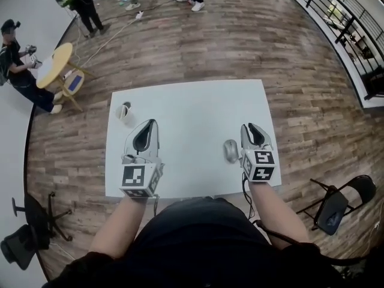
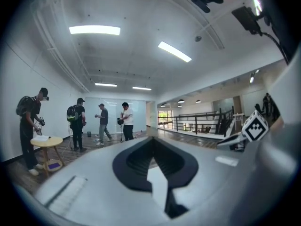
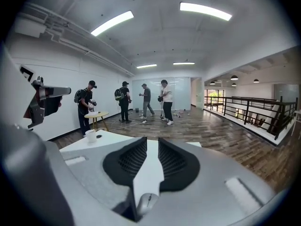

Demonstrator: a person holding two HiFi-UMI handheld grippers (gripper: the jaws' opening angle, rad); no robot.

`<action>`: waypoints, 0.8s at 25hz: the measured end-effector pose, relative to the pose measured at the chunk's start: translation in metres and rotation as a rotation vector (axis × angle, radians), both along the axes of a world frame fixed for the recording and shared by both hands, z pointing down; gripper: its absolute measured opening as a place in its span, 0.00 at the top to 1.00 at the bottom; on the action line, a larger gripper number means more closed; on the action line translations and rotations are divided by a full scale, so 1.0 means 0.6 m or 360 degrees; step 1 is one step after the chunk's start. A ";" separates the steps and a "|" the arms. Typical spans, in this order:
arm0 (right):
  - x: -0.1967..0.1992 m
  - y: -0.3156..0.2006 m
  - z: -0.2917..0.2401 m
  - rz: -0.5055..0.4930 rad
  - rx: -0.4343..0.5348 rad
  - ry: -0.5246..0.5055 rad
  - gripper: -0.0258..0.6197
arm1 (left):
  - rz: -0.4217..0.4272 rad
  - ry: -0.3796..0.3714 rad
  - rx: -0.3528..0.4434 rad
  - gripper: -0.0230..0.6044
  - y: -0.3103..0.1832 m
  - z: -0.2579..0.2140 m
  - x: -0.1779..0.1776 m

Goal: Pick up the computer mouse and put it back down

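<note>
A grey computer mouse (image 1: 231, 150) lies on the white table (image 1: 186, 107), toward its near right side. My right gripper (image 1: 255, 134) hovers just right of it, not touching it. In the right gripper view its jaws (image 3: 146, 142) stand a narrow gap apart with nothing between them, and the mouse (image 3: 147, 202) shows low down, on the table beneath them. My left gripper (image 1: 146, 135) hangs over the table's left half, far from the mouse. In the left gripper view its tips (image 2: 151, 140) meet and hold nothing.
A white cup (image 1: 125, 111) stands near the table's far left corner. A black folding chair (image 1: 336, 206) is on the floor to the right and an office chair (image 1: 30, 227) to the left. Several people stand round a small round yellow table (image 1: 54, 65) far left.
</note>
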State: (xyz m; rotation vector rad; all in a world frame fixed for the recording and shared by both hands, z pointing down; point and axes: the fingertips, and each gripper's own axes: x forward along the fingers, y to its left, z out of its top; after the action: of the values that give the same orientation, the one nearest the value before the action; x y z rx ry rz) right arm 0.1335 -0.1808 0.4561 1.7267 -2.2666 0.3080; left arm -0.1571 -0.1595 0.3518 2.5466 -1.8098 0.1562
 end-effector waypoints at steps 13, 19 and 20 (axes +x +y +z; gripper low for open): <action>-0.068 -0.004 -0.017 -0.0103 0.0119 0.0022 0.96 | 0.0038 0.0015 -0.0012 0.95 0.008 0.035 -0.030; -0.056 0.005 -0.012 -0.0084 0.0113 0.0067 0.96 | 0.0089 0.0034 -0.0034 0.95 0.001 0.054 -0.029; -0.051 0.007 -0.010 -0.0080 0.0116 0.0072 0.96 | 0.0099 0.0030 -0.0031 0.95 0.001 0.055 -0.026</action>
State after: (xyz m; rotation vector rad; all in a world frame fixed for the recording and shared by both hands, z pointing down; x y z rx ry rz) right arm 0.1029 -0.1769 0.4501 1.6905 -2.3114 0.1763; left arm -0.1727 -0.1590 0.3850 2.5835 -1.7148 0.1497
